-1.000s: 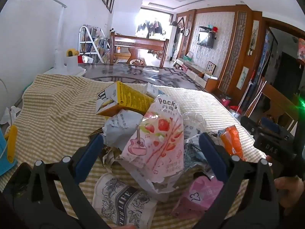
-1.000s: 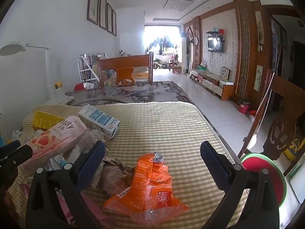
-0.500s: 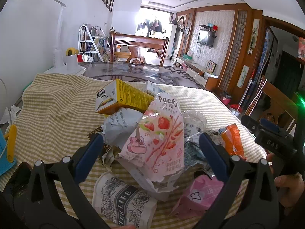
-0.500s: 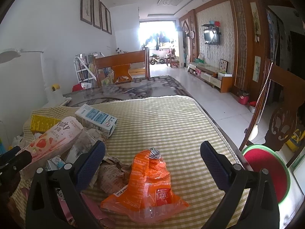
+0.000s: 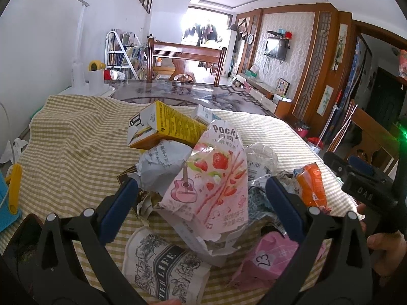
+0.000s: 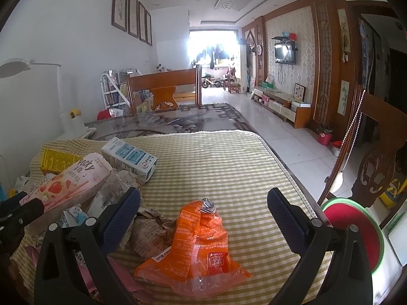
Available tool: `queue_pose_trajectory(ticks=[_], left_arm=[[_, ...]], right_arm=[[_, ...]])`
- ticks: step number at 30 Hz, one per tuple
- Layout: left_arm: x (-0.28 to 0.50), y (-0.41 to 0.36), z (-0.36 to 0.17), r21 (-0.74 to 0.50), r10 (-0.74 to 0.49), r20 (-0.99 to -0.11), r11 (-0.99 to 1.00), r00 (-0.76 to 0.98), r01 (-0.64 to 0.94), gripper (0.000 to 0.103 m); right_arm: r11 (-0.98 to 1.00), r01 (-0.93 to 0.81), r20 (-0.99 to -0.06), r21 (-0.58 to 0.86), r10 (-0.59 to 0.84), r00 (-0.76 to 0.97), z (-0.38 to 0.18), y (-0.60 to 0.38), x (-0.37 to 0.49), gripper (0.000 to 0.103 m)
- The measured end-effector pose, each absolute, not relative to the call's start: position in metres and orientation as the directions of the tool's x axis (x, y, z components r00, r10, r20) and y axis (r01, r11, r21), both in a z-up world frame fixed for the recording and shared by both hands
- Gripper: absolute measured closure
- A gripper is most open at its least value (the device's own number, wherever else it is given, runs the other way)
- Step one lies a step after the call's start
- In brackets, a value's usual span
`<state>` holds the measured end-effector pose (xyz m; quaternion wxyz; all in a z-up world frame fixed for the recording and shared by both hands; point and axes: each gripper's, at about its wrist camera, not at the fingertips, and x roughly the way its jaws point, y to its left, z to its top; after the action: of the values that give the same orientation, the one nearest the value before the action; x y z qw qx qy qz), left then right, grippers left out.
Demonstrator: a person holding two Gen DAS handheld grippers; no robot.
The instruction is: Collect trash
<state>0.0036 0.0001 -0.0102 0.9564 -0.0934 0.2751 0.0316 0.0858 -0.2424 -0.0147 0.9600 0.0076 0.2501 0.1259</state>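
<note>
A: Checked tablecloth [image 6: 229,157], living room behind. Containers?

B: A yellow carton [image 5: 165,127], contents hidden. The Pocky box [image 5: 213,180] lies between the spread left gripper [image 5: 201,198], pointing twelve o'clock.

A: Right gripper [image 6: 203,211]?

B: Spread, straddling the orange wrapper [image 6: 201,244], lengthwise toward twelve.

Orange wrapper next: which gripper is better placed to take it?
Right. The orange wrapper lies centred between the right gripper's open jaws; the left gripper frames the Pocky box instead.
</note>
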Motion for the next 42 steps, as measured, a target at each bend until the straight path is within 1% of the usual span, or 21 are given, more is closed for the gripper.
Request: queue_pose_trajectory(ticks=[34,42], left_arm=[[0.0051,-0.0006,-0.0157,-0.167,0.006,-0.548,0.979,0.836,-0.117,0.005],[0.0074,0.0069,-0.0174,-0.185,-0.011,-0.570,0.976,0.822,-0.115,0.005]], right_arm=[[0.968,-0.239,-0.496,0.078,0.245,0.833,-0.0194,-0.2414,0.0881,0.007],[0.969,-0.232,-0.496,0.083,0.242,0.834,-0.0209,-0.2424,0.0898,0.007]])
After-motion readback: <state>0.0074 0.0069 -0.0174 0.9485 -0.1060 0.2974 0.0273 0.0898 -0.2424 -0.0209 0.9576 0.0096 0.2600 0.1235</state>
